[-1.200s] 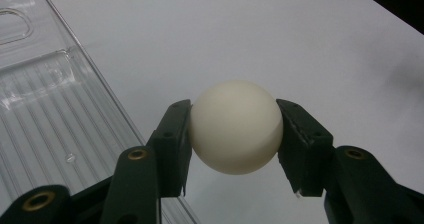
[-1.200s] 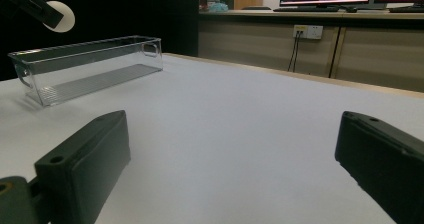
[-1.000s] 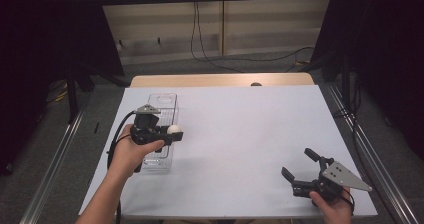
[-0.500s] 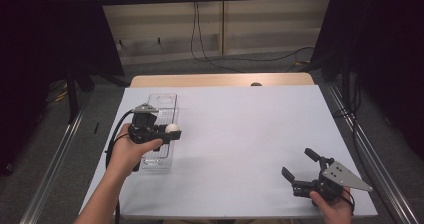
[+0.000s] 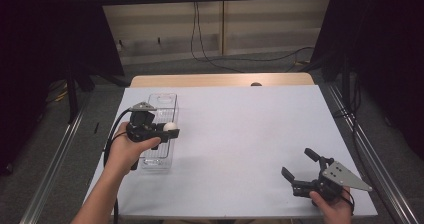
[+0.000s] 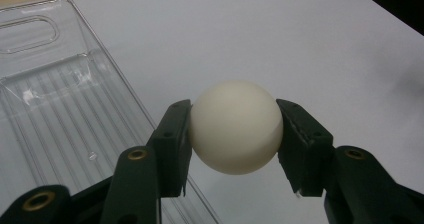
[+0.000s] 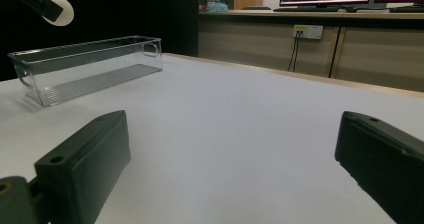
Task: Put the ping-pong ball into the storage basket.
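Item 1: white ball point(image 6: 235, 126). Round, plain, matte. Clamped between the two black jaws of the left gripper point(image 5: 169, 129), one pad on each side at ball's widest part. In the high view the ball point(image 5: 171, 126) sits at approx 9 o'clock of the table, just above the right long wall of the clear bin. Whether it hangs inside the wall line or just outside: cannot tell. Held off the surface, not resting on anything.

Item 2: clear bin point(image 5: 165, 106). Long, narrow, see-through plastic w/ ribbed floor and a cut-out handle slot in each end wall. Lies on the table's left side, long axis running 12 to 6 o'clock. Nothing seen inside. In the left gripper view the bin point(image 6: 60, 94) is at 9–10 o'clock of the ball, below it. In the right gripper view the bin point(image 7: 90, 66) is at 10 o'clock, far off, w/ the ball point(image 7: 59, 10) held above its near end.

Item 3: left hand point(image 5: 127, 151). Wraps the left gripper's body; forearm comes in from 7 o'clock.

Item 4: right gripper point(image 5: 299, 166). At approx 5 o'clock of the table, near the front edge, well apart from bin and ball. Jaws spread wide, nothing between them; same seen in its own view point(image 7: 232, 149). Held by the right hand point(image 5: 332, 206).

Item 5: table point(image 5: 250, 134). White top, wooden strip along the far edge.
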The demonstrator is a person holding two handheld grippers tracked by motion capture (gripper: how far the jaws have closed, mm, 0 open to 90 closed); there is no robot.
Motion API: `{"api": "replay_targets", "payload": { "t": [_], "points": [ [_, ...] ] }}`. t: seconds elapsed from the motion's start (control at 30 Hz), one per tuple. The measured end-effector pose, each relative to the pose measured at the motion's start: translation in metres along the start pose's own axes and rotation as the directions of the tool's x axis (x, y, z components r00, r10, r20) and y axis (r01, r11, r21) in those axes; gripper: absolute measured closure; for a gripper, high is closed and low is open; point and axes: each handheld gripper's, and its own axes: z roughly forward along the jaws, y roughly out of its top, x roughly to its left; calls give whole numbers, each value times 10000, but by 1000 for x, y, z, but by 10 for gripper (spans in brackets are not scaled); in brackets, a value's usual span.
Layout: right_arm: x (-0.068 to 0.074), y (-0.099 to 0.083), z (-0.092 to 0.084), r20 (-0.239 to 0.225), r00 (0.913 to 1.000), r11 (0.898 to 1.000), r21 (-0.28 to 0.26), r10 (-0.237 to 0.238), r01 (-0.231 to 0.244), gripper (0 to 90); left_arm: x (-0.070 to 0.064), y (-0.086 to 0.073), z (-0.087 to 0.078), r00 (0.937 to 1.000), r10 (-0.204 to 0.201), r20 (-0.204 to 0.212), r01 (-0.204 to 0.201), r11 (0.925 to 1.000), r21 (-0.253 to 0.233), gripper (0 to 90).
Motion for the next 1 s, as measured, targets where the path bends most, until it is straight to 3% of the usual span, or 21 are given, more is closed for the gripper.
{"api": "replay_targets", "payload": {
  "t": [0.1, 0.17, 0.27, 0.33, 0.5, 0.6, 0.87, 0.9, 0.93, 1.0],
  "points": [
    [0, 0, 0, 1, 10000, 10000, 10, 10, -10, 7, 0, 1, -2, 10000, 38, -30, -38, 10000, 79, 512],
    [0, 0, 0, 1, 10000, 10000, 9, 4, -4, 8, 0, 1, -1, 9998, -173, -60, 173, 9998, -51, 512],
    [0, 0, 1, -15, 10000, 10000, 0, -3, 3, 8, 3, 1, -3, 10000, 24, -32, -24, 10000, 70, 512],
    [0, 0, 1, -4, 10000, 10000, 3, -5, 5, 7, 1, 1, -2, 9996, -250, -102, 249, 9996, -125, 512],
    [0, 0, 1, -11, 10000, 10000, 5, -13, 13, 8, 4, 0, -3, 9995, -287, -127, 285, 9995, -127, 512],
    [0, 0, 0, -21, 10000, 10000, -2, -1, 1, 8, 7, 0, -4, 9998, -129, -138, 128, 9999, -58, 512],
    [0, 0, 1, -36, 10000, 10000, -3, -10, 10, 7, 9, 0, -5, 9992, -279, -274, 276, 9995, -139, 512],
    [0, 0, 1, -30, 10000, 10000, -6, -7, 7, 8, 11, 0, -6, 9997, -132, -217, 133, 9999, 39, 512],
    [0, 0, 1, -28, 10000, 10000, -1, 1, -1, 8, 8, 0, -4, 9984, -493, -267, 487, 9986, -224, 512],
    [0, 0, 0, -21, 10000, 10000, 6, 14, -13, 8, 9, 0, -3, 9982, -502, -318, 494, 9985, -251, 512]
  ]
}}
